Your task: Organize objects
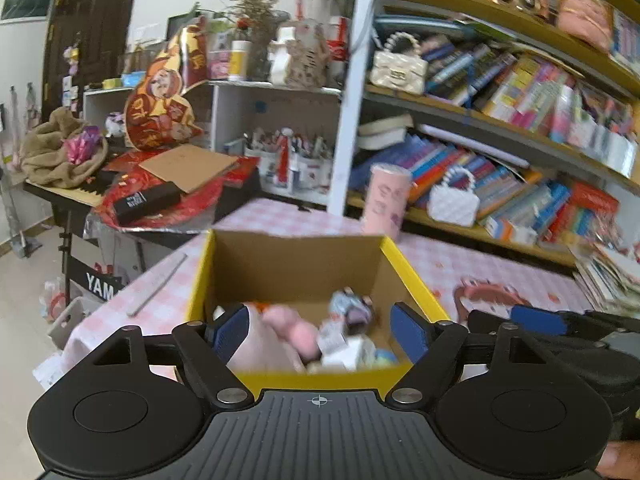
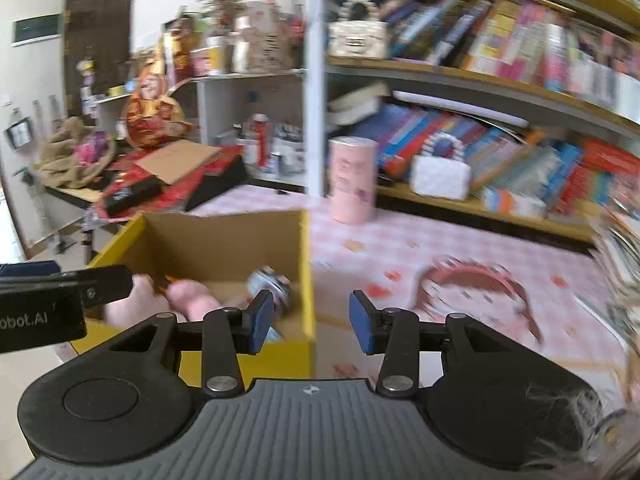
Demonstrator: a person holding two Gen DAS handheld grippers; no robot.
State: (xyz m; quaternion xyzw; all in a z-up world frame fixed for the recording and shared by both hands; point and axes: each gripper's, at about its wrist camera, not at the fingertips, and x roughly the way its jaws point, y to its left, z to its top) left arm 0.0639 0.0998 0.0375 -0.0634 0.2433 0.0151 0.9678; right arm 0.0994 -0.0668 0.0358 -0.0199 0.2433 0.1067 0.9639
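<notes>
Left gripper (image 1: pixel 320 328): you are holding it spread wide and empty over the yellow box (image 1: pixel 416 280).
Right gripper (image 2: pixel 311 322): you are straddling the box wall, jaws parted, empty.
Next pick: you are facing the pink headband (image 2: pixel 480 280) on the checked tablecloth (image 2: pixel 400 236); approach its arch squarely.
Textures: soft pink plush (image 1: pixel 288 328), rigid corrugated card, smooth pink cylinder (image 1: pixel 386 202).

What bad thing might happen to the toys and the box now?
1. The right gripper straddles the yellow box wall with open jaws; dropping lower might knock or tip the box.
2. The left gripper hangs open over the pink plush toy; pushing down might squash it.
3. The pink headband lies on the tablecloth, so it might get forgotten.
</notes>
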